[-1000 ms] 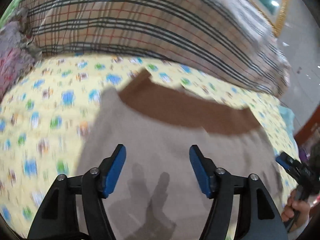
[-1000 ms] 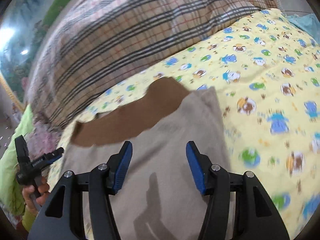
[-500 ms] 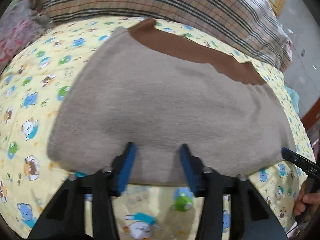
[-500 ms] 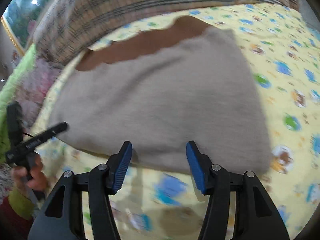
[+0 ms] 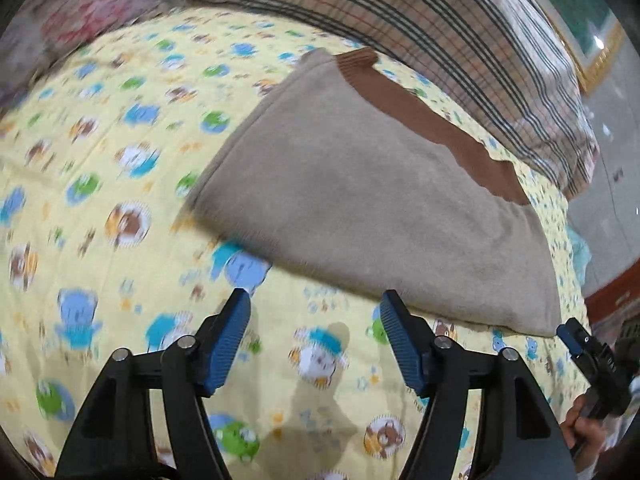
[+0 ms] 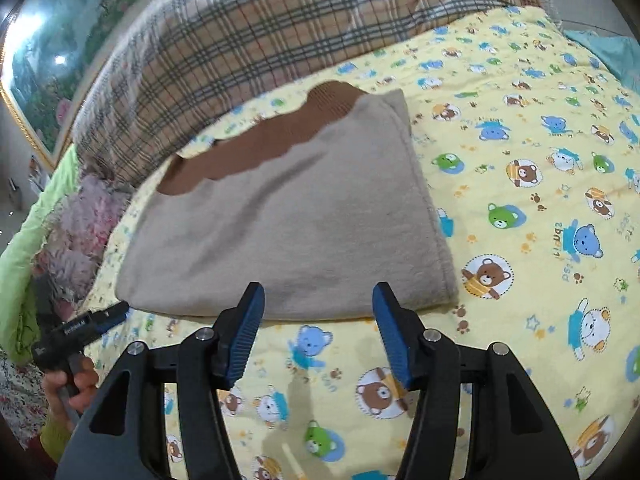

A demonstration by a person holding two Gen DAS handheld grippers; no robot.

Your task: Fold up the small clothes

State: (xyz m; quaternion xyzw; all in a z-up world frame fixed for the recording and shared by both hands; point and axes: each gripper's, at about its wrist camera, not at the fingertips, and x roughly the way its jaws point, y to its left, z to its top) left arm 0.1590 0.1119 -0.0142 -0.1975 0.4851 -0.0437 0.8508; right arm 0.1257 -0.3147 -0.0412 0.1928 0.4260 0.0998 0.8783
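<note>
Left gripper [image 5: 314, 306] and right gripper [image 6: 318, 300] both spread, empty; folded beige garment [image 6: 288, 224] near edge just ahead, seemingly untouched; yellow bedsheet [image 6: 520, 200] open rightward.

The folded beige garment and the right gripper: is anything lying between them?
No object, only a bare strip of the yellow cartoon-bear sheet separates the right gripper from the beige garment's near edge, clearest in the right wrist view.

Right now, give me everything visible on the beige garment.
The beige garment looks like soft, fuzzy knit, folded into a rough rectangle with a brown ribbed band along its far edge. It lies flat on the yellow bear-print sheet, just short of the plaid blanket. Nothing grips it: the left tool and right tool are both open at its near edge.
</note>
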